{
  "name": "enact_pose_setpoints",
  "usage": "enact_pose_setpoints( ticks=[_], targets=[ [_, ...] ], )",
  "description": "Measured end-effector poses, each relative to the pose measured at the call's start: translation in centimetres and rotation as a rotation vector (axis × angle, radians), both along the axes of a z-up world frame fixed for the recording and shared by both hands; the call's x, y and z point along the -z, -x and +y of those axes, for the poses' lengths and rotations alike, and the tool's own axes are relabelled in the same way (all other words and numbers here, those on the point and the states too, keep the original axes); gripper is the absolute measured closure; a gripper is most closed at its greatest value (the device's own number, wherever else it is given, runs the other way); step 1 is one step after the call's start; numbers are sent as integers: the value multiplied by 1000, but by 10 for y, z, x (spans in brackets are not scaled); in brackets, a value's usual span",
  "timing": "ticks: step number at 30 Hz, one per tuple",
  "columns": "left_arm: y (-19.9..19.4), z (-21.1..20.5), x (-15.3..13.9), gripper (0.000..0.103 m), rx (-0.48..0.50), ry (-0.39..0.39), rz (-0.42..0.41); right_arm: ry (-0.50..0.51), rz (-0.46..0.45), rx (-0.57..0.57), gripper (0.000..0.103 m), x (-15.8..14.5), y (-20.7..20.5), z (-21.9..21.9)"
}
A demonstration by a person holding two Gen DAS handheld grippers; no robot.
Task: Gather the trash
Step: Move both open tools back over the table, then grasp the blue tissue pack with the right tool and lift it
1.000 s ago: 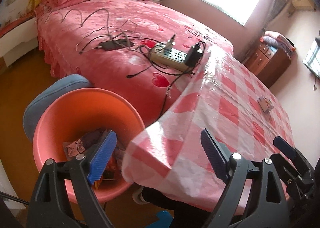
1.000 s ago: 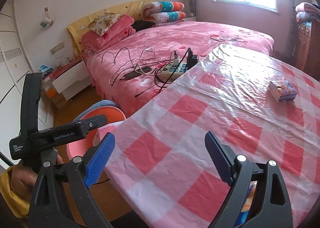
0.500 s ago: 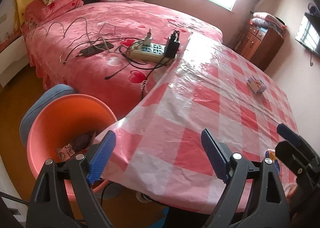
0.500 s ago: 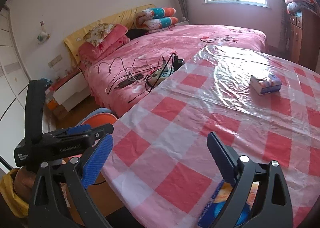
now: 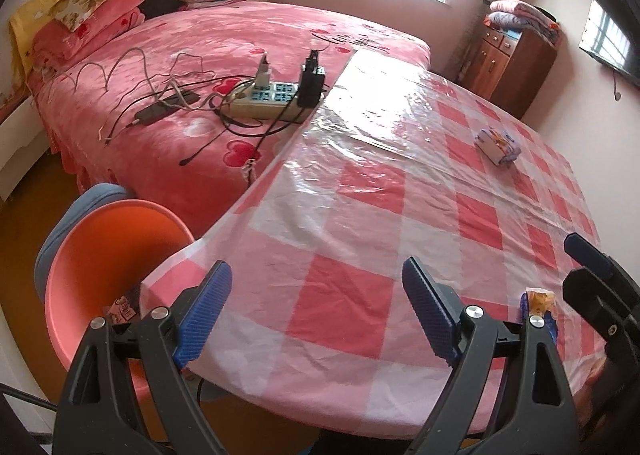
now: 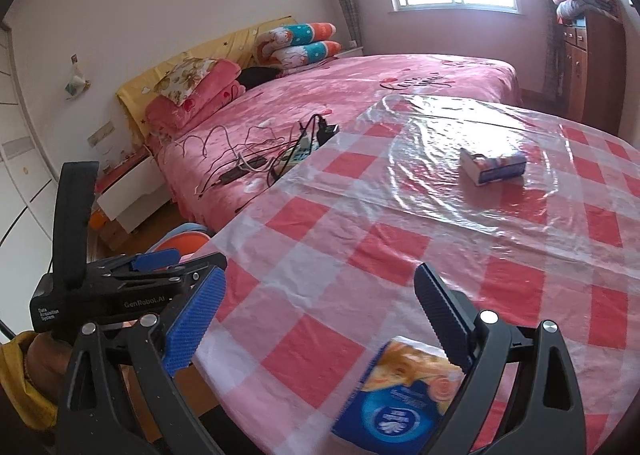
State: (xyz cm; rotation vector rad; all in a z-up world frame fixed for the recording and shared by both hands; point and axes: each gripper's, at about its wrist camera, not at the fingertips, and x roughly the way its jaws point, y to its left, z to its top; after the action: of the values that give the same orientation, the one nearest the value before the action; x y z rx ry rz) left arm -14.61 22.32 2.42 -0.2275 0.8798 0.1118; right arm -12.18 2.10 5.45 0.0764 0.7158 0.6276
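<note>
My left gripper (image 5: 316, 267) hangs open over the near edge of the pink checked table (image 5: 360, 215), with nothing between its fingers. Left of the table stands an orange bin (image 5: 100, 255) with a few wrappers at its bottom. My right gripper (image 6: 320, 273) is open too, above the table's near edge. A blue and orange tissue packet (image 6: 404, 399) lies on the cloth just under its right finger, not gripped; the same packet (image 5: 538, 307) shows at the right in the left wrist view. A small box-like pack (image 6: 494, 167) lies farther back on the table.
A bed with a pink cover (image 5: 240, 55) borders the table's far left side. On it lie a power strip (image 5: 268, 99) and tangled cables. A wooden cabinet (image 5: 516, 67) stands at the back right. A blue stool (image 5: 76, 211) sits behind the bin.
Both grippers have moved right along the table's near edge. The bin has slid towards the left of the left wrist view. The blue packet has come into view under the right gripper.
</note>
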Motion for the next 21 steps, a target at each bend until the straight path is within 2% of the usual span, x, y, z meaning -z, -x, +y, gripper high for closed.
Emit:
enact_pose_setpoints(
  ticks=[12,21],
  targets=[
    [-9,-30,-7,15,45,-36,7,-1,38,26,9,5,-3,-33],
    [-9,-50,-15,15,72,-49,2,54,101,5,9,37,8,-53]
  ],
)
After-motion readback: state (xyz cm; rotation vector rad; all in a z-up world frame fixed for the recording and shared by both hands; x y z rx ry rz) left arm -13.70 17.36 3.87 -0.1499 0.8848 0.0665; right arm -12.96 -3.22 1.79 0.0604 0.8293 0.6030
